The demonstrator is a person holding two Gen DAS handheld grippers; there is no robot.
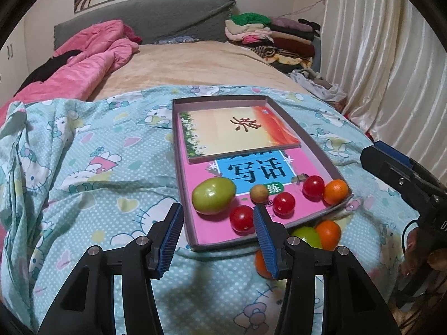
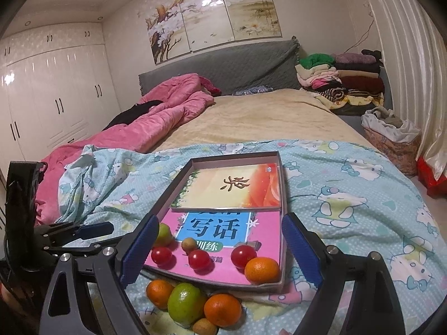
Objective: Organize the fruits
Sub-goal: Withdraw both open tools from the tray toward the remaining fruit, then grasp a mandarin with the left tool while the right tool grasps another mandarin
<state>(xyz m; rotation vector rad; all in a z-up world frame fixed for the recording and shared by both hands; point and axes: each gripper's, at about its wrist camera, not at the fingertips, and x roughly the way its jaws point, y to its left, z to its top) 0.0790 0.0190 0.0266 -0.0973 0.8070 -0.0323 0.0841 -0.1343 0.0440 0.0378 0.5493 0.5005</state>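
Observation:
A shallow grey tray (image 1: pixel 313 142) lies on the bed with two books in it. At its near end sit a large green fruit (image 1: pixel 213 195), a small tan fruit (image 1: pixel 259 194), three red tomatoes (image 1: pixel 283 203) and an orange (image 1: pixel 336 191). My left gripper (image 1: pixel 218 206) hovers open over the tray's near left corner, holding nothing. In front of the tray, two oranges (image 2: pixel 222 310), a green fruit (image 2: pixel 185 303) and a small tan fruit (image 2: pixel 204 326) lie clustered on the blanket. My right gripper (image 2: pixel 220 217) stands wide open above them, empty.
The blue cartoon-print blanket (image 2: pixel 349 195) covers the near part of the bed. A pink quilt (image 2: pixel 167 111) is bunched at the left and folded clothes (image 2: pixel 335 81) are stacked far right. A bag (image 2: pixel 391 136) and curtain flank the right edge.

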